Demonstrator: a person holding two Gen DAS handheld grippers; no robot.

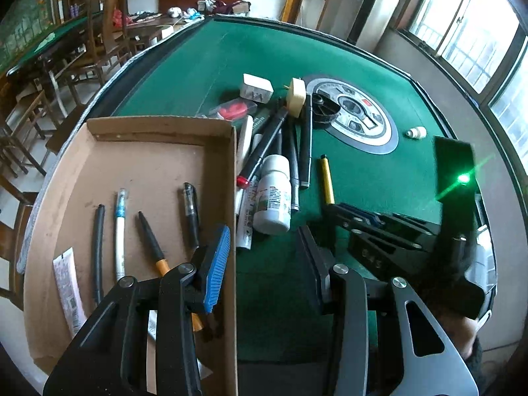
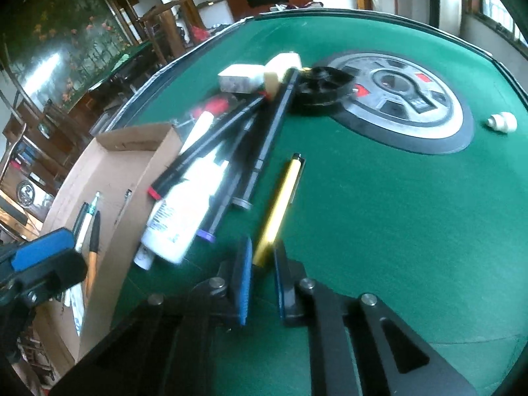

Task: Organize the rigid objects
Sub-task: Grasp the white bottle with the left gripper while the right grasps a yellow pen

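Right gripper, jaws drawn narrow about the near end of the yellow pen, which lies on the green table just beside the pile of pens and the white bottle. Left gripper, jaws half apart and empty, straddling the wall of the cardboard box.

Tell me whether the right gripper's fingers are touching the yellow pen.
Touching. The right wrist view shows the right gripper with both fingers closed against the near end of the yellow pen, no gap visible.
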